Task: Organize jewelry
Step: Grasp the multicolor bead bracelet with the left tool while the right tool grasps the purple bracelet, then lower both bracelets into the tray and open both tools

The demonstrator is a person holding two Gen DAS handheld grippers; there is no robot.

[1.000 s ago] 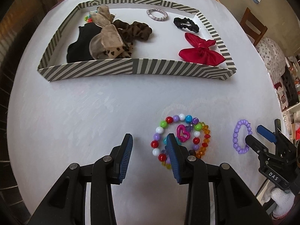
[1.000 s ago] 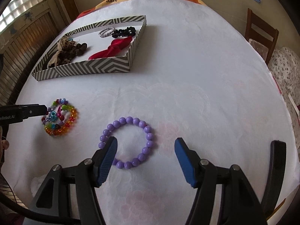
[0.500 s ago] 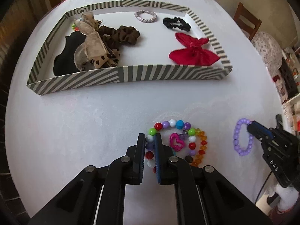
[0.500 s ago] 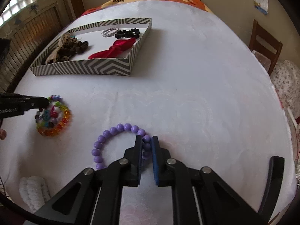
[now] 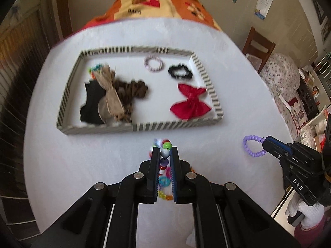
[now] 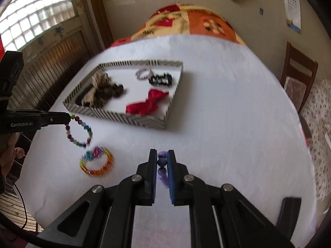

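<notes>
Both grippers clamp bead bracelets above the white table.

Left wrist view: the left gripper [image 5: 164, 152] pinches the multicolour bead bracelet [image 5: 164, 153] at lower centre; striped tray [image 5: 136, 127] above.
Right wrist view: the right gripper [image 6: 161, 157] pinches the purple bead bracelet [image 6: 161, 162]; an orange bracelet [image 6: 97, 163] lies at lower left.

Both grippers closed and raised

The left gripper [image 5: 164, 153] has clamped the multicolour bracelet [image 6: 79, 131], the right gripper [image 6: 162, 155] the purple bracelet [image 5: 253, 145]; both bracelets now hang clear of the cloth. The orange bracelet [image 6: 97, 164], formerly beneath the multicolour one, lies exposed at its 5 o'clock.
</notes>
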